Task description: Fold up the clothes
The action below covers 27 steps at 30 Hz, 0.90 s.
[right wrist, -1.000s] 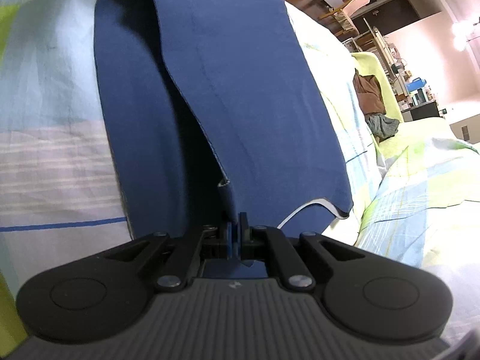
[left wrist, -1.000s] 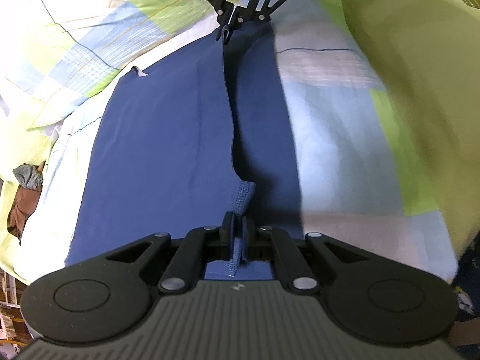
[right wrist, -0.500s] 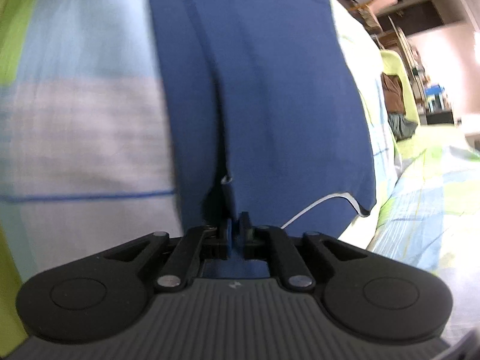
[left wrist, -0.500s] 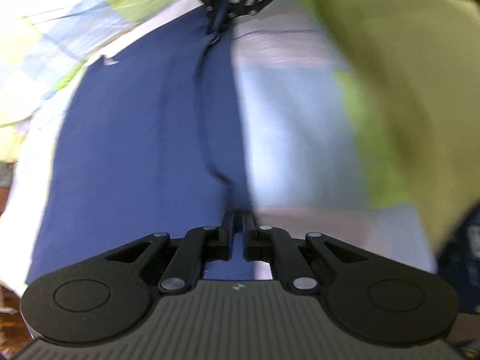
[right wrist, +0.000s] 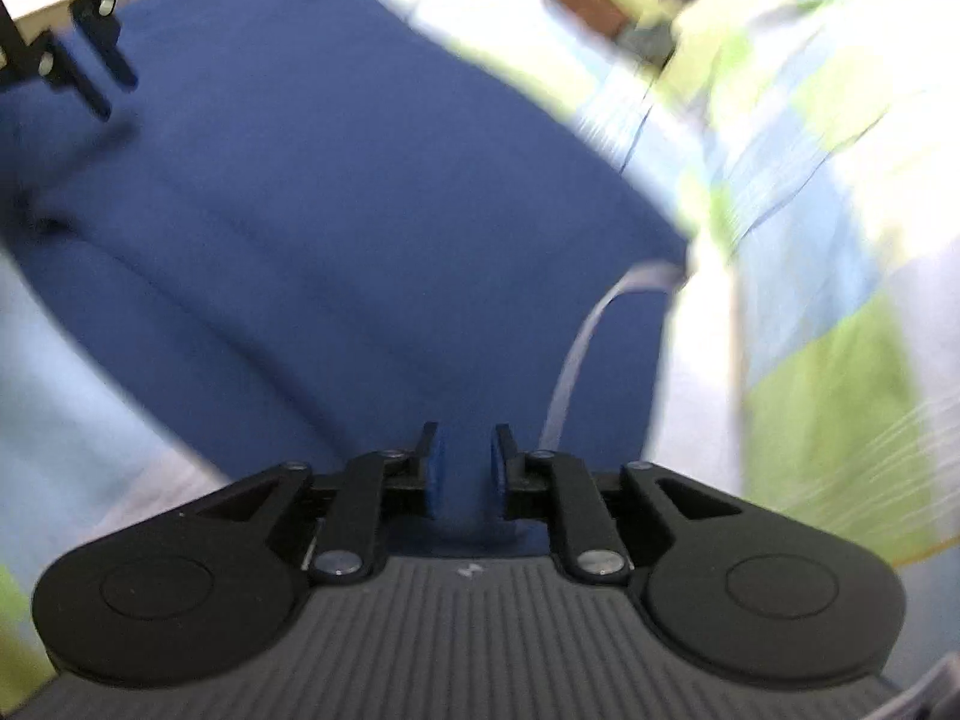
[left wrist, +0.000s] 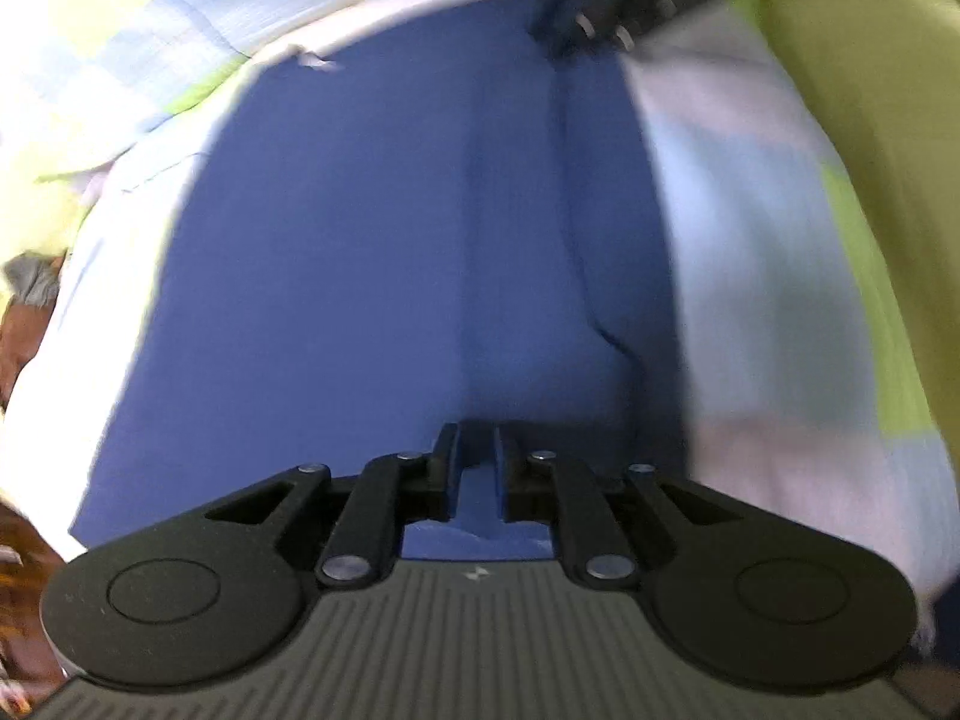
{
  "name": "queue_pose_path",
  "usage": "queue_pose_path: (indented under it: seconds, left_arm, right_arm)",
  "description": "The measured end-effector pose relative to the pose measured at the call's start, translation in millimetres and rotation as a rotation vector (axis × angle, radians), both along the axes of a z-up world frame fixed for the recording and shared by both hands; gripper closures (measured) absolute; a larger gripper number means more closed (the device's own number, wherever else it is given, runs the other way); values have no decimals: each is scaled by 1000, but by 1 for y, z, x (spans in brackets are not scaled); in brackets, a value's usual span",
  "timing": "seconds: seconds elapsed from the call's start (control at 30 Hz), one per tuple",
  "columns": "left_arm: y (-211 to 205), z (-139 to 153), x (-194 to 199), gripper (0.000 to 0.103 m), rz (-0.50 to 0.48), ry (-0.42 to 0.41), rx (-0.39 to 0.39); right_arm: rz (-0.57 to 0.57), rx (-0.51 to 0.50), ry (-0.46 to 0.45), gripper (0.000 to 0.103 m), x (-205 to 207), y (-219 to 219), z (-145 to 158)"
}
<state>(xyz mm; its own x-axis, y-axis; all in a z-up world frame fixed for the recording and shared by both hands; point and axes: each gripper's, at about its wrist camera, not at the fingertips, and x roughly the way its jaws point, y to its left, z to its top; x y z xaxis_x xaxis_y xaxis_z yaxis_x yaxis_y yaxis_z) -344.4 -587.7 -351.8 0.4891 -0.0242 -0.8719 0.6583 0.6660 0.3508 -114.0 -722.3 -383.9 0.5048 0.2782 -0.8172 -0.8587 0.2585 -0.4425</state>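
Blue garment (left wrist: pixel 372 276) flat on bed (left wrist: pixel 750 252), long axis running between hand-held grippers | left hand-held gripper (left wrist: pixel 477 456), right hand-held gripper (right wrist: pixel 462 456): jaws just parted, gripping nothing | bedsheet free along both long edges

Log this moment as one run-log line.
phase: fold laid, releasing | left gripper: jaws just opening, clear of cloth | right gripper: same | blue garment: flat on patchwork bedcover

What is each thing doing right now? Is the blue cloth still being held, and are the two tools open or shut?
Blue cloth: lying folded on the bed, let go.
Left tool: jaws have just been opening, now apart, not pinching the cloth.
Right tool: jaws have just been opening, now apart, cloth lies loose under them.
Patchwork bedsheet: spread out under the cloth.
Brown and grey clothes: heaped at the bed's edge.
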Motion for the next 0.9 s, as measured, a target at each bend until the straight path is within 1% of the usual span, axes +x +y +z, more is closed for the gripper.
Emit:
queue_pose_path:
  seconds: [0.03,0.07,0.1,0.13,0.2,0.23,0.27,0.33,0.4,0.47,0.5,0.53,0.6,0.67,0.7,0.73,0.77,0.8,0.9]
  left_arm:
    - [-2,2,-4,73,1,6,-15]
    - [-6,3,-12,67,8,15,-27]
    - [-11,1,-19,63,8,2,-9]
    - [-13,-3,-20,62,8,-3,2]
    - [-22,-12,-23,62,30,-8,51]
    - [-24,-15,-22,62,42,-10,57]
    - [-27,-17,-21,62,53,-12,65]
    - [-32,-24,-22,62,62,-19,89]
    - [-39,-31,-21,62,52,-35,126]
    - [-41,-34,-17,64,57,-43,133]
    - [-42,-35,-15,68,66,-44,130]
    - [-42,-34,-12,73,82,-39,118]
    - [-42,-34,-9,75,92,-31,111]
    - [-42,-34,-10,79,88,-30,113]
    - [-42,-34,-10,84,85,-27,113]
    - [-42,-34,-10,91,81,-22,113]
    - [-43,-34,-10,95,75,-11,109]
    - [-43,-32,-10,99,72,-2,105]
    - [-41,-27,-9,101,74,20,87]
  right_arm:
    - [2,-18,-17,90,-10,-7,3]
    - [-10,-21,-7,90,-14,-13,7]
    - [-15,-20,-3,87,-19,-20,10]
    - [22,-38,-21,87,-22,-24,10]
    - [101,-75,-58,87,-27,-33,12]
    - [136,-86,-74,85,-27,-33,10]
    - [170,-97,-90,83,-26,-32,9]
    - [240,-118,-123,74,-24,-32,6]
    - [318,-154,-155,73,-23,-33,-1]
    - [398,-186,-187,73,-24,-36,-8]
    - [440,-198,-208,73,-26,-38,-12]
    - [464,-199,-223,73,-26,-39,-14]
    - [494,-197,-244,74,-24,-39,-17]
    - [542,-196,-264,74,-21,-39,-21]
    - [551,-196,-268,76,-20,-38,-21]
    - [577,-201,-266,82,-21,-38,-23]
    - [604,-206,-265,87,-22,-39,-24]
    - [613,-207,-255,98,-23,-40,-24]
    - [629,-202,-219,99,-23,-43,-22]
